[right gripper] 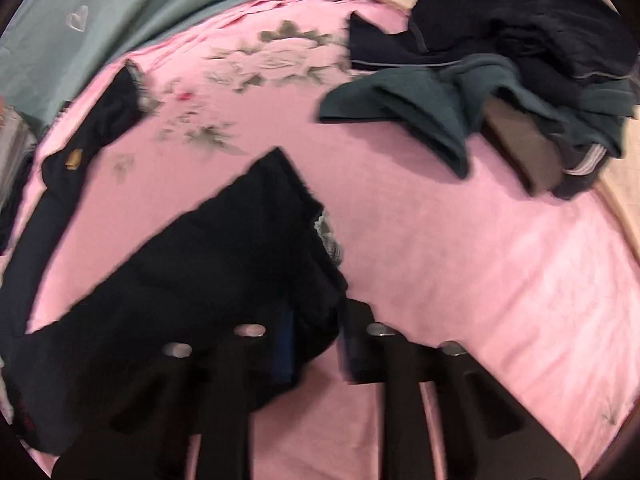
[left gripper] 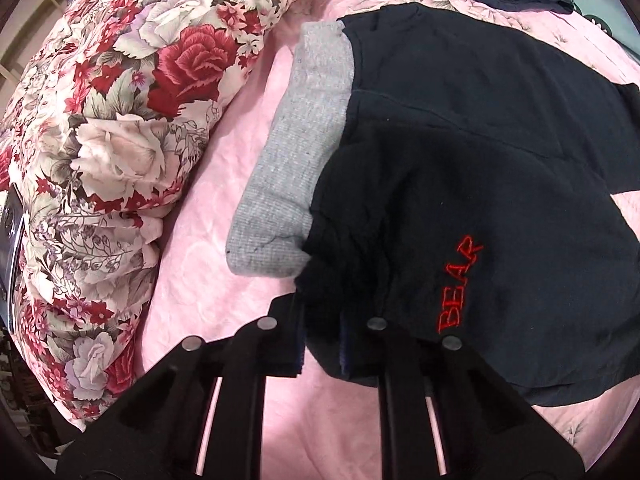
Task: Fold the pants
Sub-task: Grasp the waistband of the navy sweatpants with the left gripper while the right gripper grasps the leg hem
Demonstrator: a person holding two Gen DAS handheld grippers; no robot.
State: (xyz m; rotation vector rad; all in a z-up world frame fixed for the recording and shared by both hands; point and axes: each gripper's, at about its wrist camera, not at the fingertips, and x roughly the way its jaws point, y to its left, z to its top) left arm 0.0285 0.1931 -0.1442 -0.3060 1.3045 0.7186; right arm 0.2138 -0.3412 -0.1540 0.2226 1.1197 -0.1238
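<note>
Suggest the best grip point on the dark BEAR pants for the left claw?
Probably the near hem of the pants, beside the grey cuff, coming from above. That edge lies loose on the pink sheet and bunches easily. The left claw is already shut on it there.

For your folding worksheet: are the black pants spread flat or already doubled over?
Doubled over. On the black pants, the BEAR panel lies over another layer, grey waistband showing beside it.

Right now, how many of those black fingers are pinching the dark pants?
4: the left gripper's two fingers grip the pants beside the grey waistband; the right gripper's two close at another edge.
</note>
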